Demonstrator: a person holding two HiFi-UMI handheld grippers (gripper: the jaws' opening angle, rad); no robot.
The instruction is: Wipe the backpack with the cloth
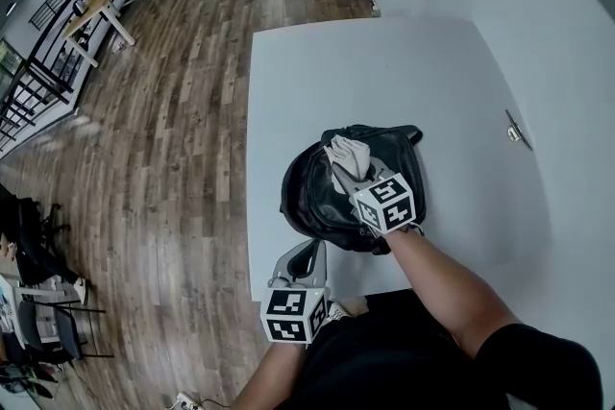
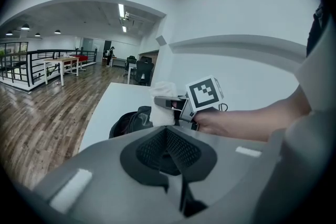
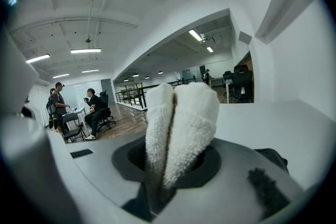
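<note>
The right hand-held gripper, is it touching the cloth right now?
Touching. The right gripper view shows the cloth clamped between the jaws of the right hand-held gripper, with its two white folds sticking up out of them.

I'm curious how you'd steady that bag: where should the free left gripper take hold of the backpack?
Probably the rounded near edge of the backpack, closest to the left gripper, coming in low from the person's side over the table. The bag lies flat and slack, so a fold there should pinch. The right gripper with the cloth occupies its top.
</note>
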